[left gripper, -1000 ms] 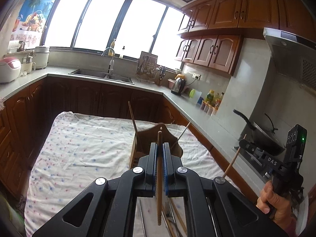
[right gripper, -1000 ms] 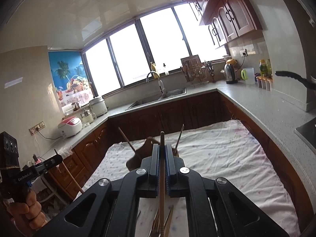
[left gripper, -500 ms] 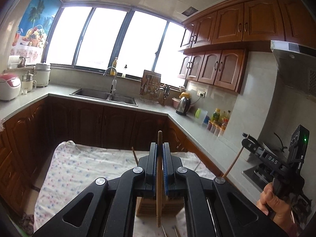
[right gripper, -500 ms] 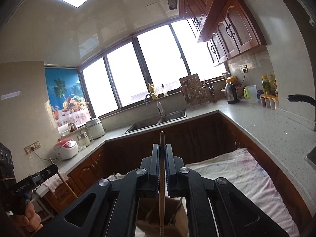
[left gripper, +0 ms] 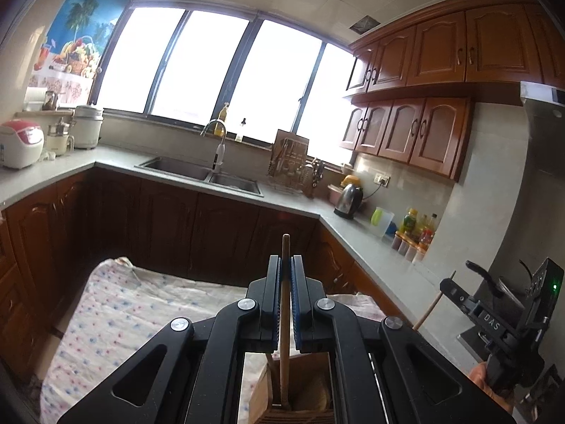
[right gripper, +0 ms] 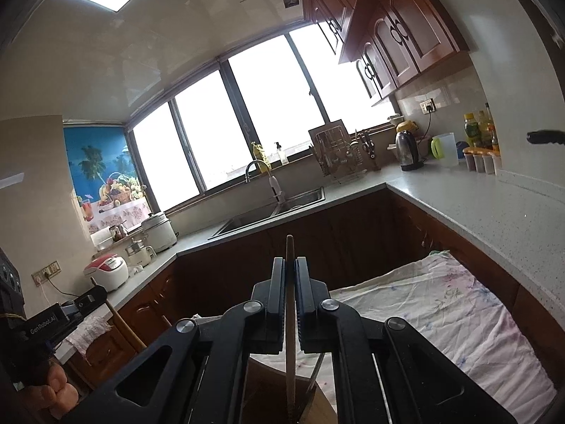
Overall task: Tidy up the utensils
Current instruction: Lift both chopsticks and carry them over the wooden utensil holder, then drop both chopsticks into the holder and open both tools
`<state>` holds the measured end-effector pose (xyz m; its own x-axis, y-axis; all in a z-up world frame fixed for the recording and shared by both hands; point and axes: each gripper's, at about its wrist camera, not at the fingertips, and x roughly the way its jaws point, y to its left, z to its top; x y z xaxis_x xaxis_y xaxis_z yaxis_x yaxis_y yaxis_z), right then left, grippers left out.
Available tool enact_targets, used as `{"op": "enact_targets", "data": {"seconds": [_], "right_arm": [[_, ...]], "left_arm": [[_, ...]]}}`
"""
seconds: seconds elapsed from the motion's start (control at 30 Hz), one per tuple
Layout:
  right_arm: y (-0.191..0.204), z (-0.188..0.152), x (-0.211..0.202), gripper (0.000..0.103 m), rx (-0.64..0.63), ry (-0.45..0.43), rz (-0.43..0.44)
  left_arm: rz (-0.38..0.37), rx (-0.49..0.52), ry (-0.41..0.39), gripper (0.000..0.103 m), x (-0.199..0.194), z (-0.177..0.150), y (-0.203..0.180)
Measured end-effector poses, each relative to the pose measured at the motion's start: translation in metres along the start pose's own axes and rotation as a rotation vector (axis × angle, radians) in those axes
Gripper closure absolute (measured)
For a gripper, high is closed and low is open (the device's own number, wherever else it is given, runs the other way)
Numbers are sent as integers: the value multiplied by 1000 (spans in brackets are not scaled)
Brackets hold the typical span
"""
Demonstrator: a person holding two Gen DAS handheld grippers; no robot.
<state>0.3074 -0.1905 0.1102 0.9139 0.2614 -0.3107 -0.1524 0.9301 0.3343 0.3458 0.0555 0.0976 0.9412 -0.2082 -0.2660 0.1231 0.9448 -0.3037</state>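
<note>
My left gripper (left gripper: 285, 265) is shut on a wooden chopstick (left gripper: 284, 353) held upright. Its lower end dips into the open top of a wooden utensil holder (left gripper: 307, 392) just below the fingers. My right gripper (right gripper: 290, 265) is shut on a second wooden chopstick (right gripper: 290, 360), which hangs down at the rim of the same holder (right gripper: 317, 406). Each view shows the other gripper off to the side, gripping its slanted stick: the right gripper (left gripper: 446, 284) and the left gripper (right gripper: 99, 293).
The holder stands on a table under a floral cloth (left gripper: 123, 318). Grey counters wrap around it, with a sink (left gripper: 197, 173), dish rack (left gripper: 289, 159), kettle (left gripper: 348, 196), bottles (left gripper: 413, 233) and rice cooker (left gripper: 19, 143). A pan handle (right gripper: 545, 137) juts in at the right.
Both grippers moved forward over the table and sank a little. The holder went from ahead of the fingers to right beneath them. Both chopsticks stay clamped.
</note>
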Motion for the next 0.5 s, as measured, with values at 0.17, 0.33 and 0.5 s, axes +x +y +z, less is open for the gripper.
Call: {"op": "enact_targets", "data": {"seconds": [0.17,0.33,0.5], "right_arm": [[-9,-24,8,98,17,30,-11],[-18,-38,14,98,38,70,-21],[-17,-45,20,97,31,119,-25]], "left_arm": [[9,-29,50,100,32,-23,6],[31,-38,93,100,52,-37,11],[32,-39,127,99,57,-42,19]]}}
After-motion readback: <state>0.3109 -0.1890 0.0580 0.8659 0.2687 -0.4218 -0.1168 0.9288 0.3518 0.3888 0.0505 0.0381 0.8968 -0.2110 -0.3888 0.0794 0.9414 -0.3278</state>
